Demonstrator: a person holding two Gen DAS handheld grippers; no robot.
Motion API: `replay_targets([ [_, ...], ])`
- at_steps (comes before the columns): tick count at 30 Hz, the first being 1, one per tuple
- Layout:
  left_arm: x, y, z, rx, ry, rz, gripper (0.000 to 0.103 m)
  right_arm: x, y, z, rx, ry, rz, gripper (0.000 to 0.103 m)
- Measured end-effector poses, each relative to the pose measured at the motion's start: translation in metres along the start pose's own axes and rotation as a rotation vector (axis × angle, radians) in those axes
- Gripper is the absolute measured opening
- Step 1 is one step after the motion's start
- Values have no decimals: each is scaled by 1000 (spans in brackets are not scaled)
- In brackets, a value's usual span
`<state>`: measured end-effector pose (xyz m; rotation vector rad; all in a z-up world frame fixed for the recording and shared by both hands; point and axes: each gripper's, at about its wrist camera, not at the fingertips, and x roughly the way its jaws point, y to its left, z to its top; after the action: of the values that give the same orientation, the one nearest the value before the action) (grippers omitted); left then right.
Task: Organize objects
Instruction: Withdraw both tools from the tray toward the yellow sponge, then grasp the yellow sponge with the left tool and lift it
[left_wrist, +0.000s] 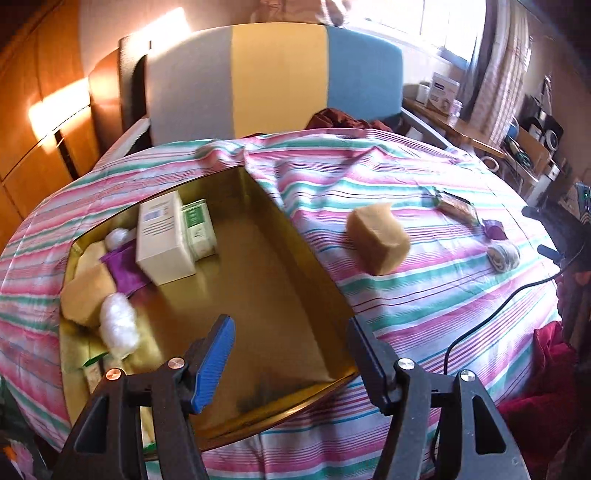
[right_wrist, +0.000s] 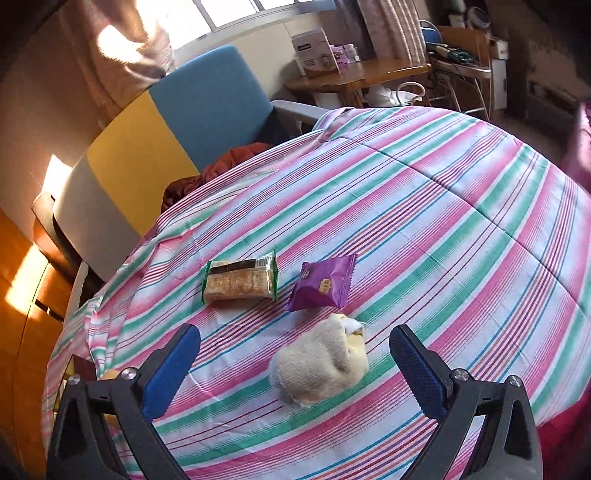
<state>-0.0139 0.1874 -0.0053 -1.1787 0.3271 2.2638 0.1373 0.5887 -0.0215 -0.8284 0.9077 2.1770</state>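
Tin: gold metal, rectangular, glossy, on striped sheet. Inside at 9 o'clock: fuzzy white roll, tan sponge, purple pouch, white carton upright, green-white box just behind it. Left gripper over the tin's near end, jaws spread, holding nothing. Sponge block, tan and porous, on the sheet at 3 o'clock of the tin. Right gripper spread wide, empty, with cream knit sock ball between its fingers. Purple foil packet at 12 o'clock of the sock; clear-wrapped cracker pack at its 10.
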Motion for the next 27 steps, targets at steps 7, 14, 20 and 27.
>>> replay_targets([
  [7,18,-52,30,98,3,-87,64,-11,-25,4,152,-33,31,103],
  [14,67,-80,67,67,58,-105,74,-18,-50,6,294,-65,71,103],
  [20,110,-82,87,25,102,-81,81,-18,-61,7,353,-75,89,103],
  [27,159,-80,87,-11,197,-76,49,-11,-56,7,330,-52,90,103],
])
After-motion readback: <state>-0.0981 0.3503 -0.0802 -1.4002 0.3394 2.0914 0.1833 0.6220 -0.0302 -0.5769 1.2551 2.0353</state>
